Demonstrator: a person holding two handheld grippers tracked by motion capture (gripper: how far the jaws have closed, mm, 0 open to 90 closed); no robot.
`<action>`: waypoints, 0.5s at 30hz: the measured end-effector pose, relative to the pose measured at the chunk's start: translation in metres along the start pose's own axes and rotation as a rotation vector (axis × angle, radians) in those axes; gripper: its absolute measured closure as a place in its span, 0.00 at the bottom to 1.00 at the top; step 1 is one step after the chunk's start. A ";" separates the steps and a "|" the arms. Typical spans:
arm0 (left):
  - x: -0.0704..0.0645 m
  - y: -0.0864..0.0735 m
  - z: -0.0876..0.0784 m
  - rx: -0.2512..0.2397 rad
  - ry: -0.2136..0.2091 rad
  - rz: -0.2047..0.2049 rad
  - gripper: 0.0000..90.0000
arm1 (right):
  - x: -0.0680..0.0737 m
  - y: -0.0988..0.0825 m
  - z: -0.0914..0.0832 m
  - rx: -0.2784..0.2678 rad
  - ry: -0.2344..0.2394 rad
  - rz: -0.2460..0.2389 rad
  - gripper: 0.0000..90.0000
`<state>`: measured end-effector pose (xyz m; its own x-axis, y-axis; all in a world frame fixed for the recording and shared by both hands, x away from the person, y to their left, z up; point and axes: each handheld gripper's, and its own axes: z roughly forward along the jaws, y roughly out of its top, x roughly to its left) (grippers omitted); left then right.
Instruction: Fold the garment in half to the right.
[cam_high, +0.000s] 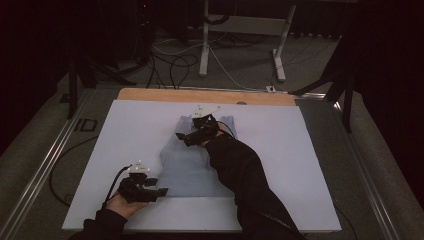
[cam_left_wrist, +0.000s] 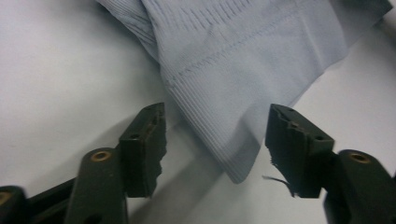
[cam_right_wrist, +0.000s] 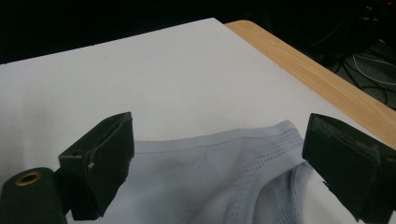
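Evidently, the pale blue ribbed knit garment (cam_high: 192, 162) is being approached: left gripper (cam_left_wrist: 215, 144) at seven o'clock, right gripper (cam_right_wrist: 219, 163) at twelve, jaws spread wide, nothing held; edges should be pinched squarely.

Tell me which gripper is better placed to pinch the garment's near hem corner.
Left. The left gripper is open with the light blue garment's corner lying between its jaws; the right gripper is at the far end.

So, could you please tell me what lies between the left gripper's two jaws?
In the left gripper view, a corner of the garment hangs between the open jaws of the left gripper, above the white board.
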<state>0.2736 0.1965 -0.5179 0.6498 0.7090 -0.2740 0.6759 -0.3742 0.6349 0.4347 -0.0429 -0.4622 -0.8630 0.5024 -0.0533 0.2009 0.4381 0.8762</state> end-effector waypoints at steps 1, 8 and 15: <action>0.000 0.000 0.001 0.001 -0.009 0.001 0.45 | -0.001 -0.001 0.002 0.002 0.002 0.002 0.10; -0.003 -0.001 0.003 0.006 -0.044 0.009 0.66 | -0.004 -0.006 0.014 0.018 0.009 0.053 0.10; -0.008 0.002 0.006 -0.001 -0.058 -0.002 0.91 | -0.007 -0.006 0.028 0.050 -0.008 0.050 0.10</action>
<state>0.2714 0.1866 -0.5185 0.6675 0.6741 -0.3163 0.6768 -0.3721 0.6352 0.4528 -0.0285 -0.4804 -0.8476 0.5305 -0.0142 0.2665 0.4486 0.8531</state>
